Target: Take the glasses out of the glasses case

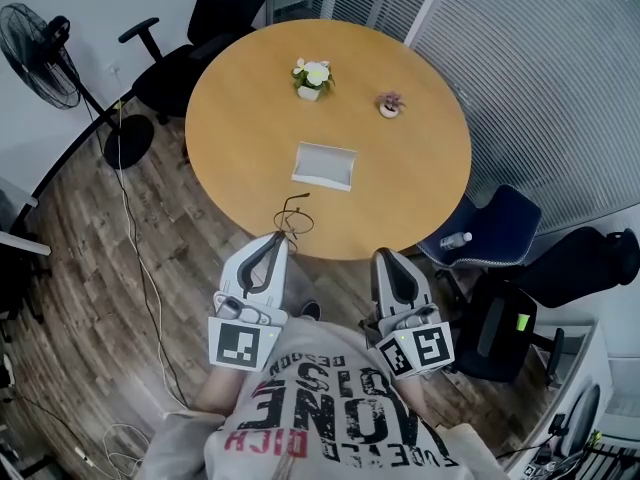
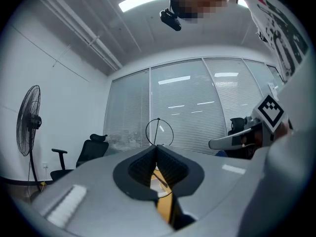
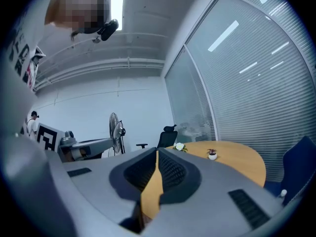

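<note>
Grey left gripper (image 1: 277, 240) has its fingers (image 2: 140, 168) closed on the glasses (image 1: 293, 216), a thin dark wire frame. In the left gripper view one round lens ring (image 2: 159, 131) stands up just past the fingertips. The glasses hang over the near part of the wooden bench (image 1: 240, 118), just inside its edge and outside the case (image 1: 320, 181). The right gripper (image 1: 391, 256) is level beside the left one at the bench's near edge, and its fingers (image 3: 174, 173) are pressed together with nothing between them. Farther on, near the middle of the bench and well apart from both grippers, the white case lies open, and its pale inside looks bare. Beyond it stand a flower pot (image 1: 312, 78) and a smaller pot (image 1: 389, 106).
</note>
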`<state>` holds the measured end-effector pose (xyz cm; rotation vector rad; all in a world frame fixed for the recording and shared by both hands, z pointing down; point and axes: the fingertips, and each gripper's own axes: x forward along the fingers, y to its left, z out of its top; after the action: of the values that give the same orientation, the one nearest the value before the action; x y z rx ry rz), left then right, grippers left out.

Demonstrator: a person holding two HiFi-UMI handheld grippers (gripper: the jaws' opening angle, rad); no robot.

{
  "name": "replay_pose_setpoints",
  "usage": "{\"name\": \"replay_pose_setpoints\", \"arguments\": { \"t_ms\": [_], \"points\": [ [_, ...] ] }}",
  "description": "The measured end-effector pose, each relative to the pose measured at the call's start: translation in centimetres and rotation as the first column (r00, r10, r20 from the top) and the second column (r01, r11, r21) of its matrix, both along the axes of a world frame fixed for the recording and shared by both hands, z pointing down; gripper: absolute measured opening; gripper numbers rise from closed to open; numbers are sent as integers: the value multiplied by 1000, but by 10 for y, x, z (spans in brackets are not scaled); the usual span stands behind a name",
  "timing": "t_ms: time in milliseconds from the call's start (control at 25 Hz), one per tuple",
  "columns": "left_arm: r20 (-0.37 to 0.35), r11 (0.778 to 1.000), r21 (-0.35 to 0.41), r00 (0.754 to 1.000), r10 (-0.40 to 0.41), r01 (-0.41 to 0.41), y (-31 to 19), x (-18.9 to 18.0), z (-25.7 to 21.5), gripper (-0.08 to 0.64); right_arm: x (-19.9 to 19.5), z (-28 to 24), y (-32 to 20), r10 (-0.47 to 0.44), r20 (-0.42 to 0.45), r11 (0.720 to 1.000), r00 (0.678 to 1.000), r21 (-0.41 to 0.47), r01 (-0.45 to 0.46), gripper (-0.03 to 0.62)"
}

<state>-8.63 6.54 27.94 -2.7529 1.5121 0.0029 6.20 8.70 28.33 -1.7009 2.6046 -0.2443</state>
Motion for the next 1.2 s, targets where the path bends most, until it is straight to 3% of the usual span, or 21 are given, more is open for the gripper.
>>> {"name": "replay_pose_setpoints", "arguments": {
  "t_ms": [1200],
  "points": [
    [12, 1000, 6, 1000, -3, 3, -7, 19, 0, 17, 19, 4, -7, -4, -2, 1000, 1000, -3, 4, 25]
  ]
}}
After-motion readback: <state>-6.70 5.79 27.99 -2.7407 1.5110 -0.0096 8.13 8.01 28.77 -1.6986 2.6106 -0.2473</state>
